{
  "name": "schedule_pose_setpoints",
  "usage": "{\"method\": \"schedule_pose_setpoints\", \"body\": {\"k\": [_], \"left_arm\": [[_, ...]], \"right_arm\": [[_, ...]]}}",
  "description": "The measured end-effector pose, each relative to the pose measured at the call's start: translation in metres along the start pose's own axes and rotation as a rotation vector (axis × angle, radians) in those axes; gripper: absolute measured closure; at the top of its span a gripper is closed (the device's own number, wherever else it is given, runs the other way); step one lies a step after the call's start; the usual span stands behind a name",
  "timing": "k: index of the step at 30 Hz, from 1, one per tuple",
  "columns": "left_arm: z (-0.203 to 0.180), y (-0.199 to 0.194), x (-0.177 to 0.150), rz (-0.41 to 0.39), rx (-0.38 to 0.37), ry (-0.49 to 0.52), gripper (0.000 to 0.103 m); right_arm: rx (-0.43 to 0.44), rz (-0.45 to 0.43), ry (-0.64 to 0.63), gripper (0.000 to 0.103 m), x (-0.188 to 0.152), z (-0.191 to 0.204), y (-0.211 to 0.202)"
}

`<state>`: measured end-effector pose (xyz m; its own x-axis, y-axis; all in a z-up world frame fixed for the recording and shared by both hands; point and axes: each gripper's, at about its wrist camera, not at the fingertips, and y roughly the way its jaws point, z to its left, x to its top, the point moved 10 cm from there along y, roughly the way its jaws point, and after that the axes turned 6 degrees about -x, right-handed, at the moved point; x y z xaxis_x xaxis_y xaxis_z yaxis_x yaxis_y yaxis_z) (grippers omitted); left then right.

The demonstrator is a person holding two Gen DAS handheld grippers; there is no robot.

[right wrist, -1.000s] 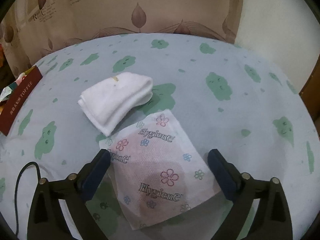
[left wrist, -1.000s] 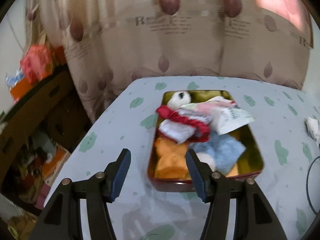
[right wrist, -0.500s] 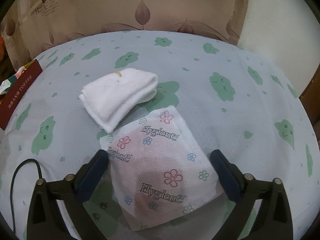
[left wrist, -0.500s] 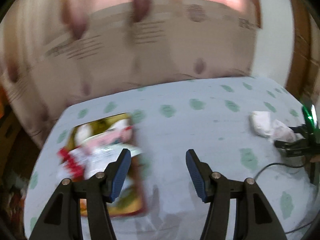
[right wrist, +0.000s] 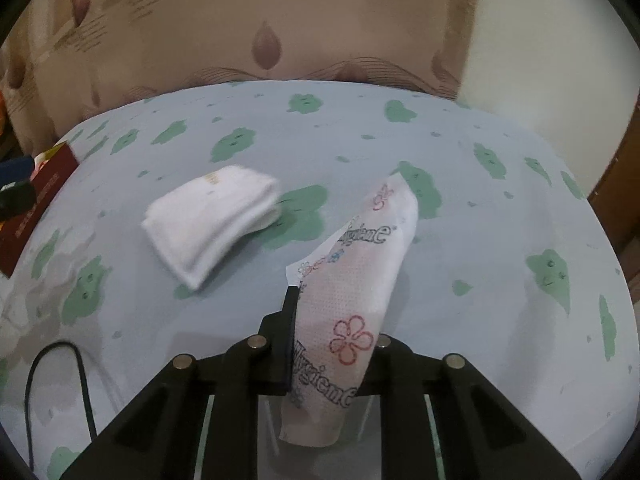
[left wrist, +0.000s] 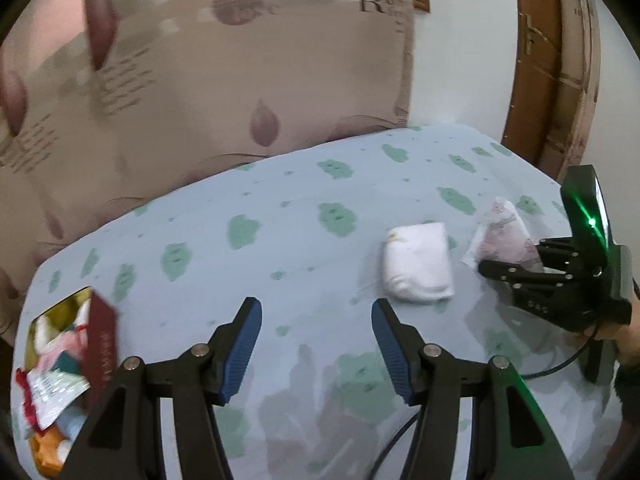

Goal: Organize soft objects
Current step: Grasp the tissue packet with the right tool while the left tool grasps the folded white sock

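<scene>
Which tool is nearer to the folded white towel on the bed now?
Right, as far as I can judge. The right tool, shut on the flowered packet, sits just beside the folded white towel. The left tool hovers open, short of it.

My right gripper (right wrist: 332, 340) pinches the flowered Hygiene packet (right wrist: 352, 292) – bent into a fold, its far end tilted up. Left of it the folded white towel (right wrist: 210, 222) lies flat on the cloud-print cloth – the two apart
</scene>
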<state>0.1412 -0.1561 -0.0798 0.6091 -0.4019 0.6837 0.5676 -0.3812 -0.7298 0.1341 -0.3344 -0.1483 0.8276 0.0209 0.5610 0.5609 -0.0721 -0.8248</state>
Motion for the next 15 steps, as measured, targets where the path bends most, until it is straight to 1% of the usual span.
{"method": "schedule_pose_setpoints", "body": {"k": [3, 5, 9, 15], "left_arm": [[-0.019, 0.013, 0.008, 0.006, -0.031, 0.006, 0.044], [-0.033, 0.023, 0.013, 0.021, -0.047, 0.031, 0.044], [-0.055, 0.042, 0.019, 0.039, -0.063, 0.069, 0.044], [-0.080, 0.076, 0.017, 0.105, -0.127, 0.094, 0.044]], "right_arm": [[-0.032, 0.005, 0.025, 0.088, 0.003, -0.017, 0.006], [-0.049, 0.000, 0.039, 0.088, 0.005, -0.026, 0.010], [-0.033, -0.001, 0.055, 0.088, 0.006, -0.030, 0.013], [0.004, -0.002, 0.085, 0.087, 0.006, -0.033, 0.013]]}}
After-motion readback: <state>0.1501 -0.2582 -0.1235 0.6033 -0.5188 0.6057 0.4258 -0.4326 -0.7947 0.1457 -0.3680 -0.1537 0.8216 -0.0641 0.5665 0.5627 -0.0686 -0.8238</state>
